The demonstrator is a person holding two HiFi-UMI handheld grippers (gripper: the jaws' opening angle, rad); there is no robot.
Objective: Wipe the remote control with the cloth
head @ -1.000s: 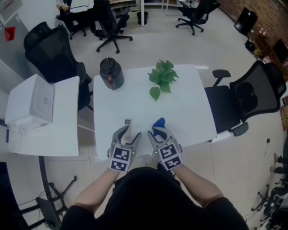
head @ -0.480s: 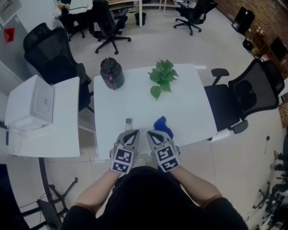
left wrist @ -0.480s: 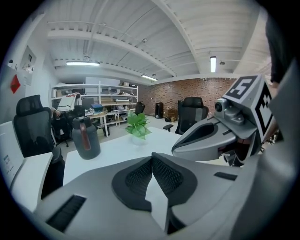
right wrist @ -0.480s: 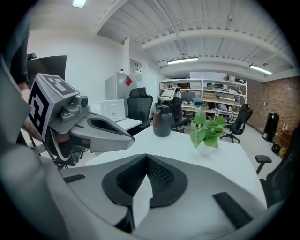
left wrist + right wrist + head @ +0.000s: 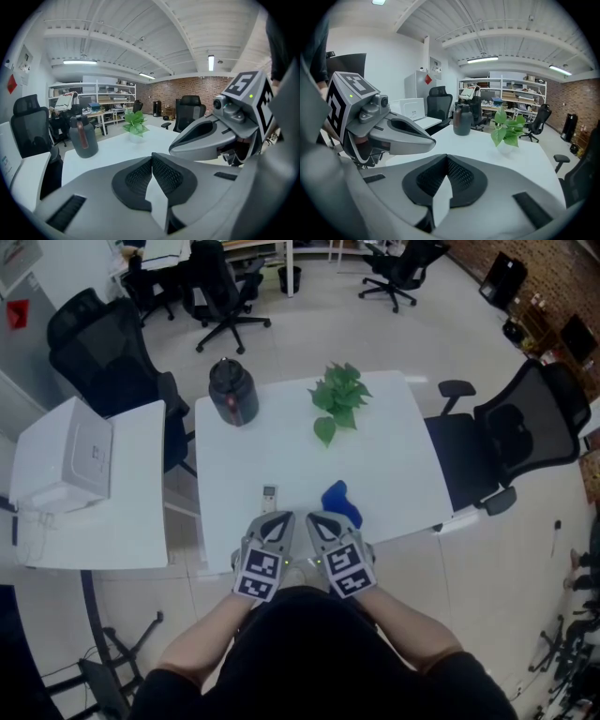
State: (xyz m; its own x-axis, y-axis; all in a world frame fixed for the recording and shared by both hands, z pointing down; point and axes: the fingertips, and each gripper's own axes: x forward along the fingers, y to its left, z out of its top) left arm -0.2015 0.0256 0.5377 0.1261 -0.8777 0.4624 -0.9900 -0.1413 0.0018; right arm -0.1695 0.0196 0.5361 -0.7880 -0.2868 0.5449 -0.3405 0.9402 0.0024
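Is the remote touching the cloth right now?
Apart. The head view shows a strip of bare white table between the remote and the blue cloth.

Even, bright light falls from ceiling strip lights (image 5: 210, 62), and the white bench (image 5: 394, 474) shows only faint, soft shadows and no harsh glare. The head view is slightly soft overall. Both gripper views bend strongly towards their black, rounded corners, and the left tongs (image 5: 151, 158), close to the lens, look swollen and a little blurred.
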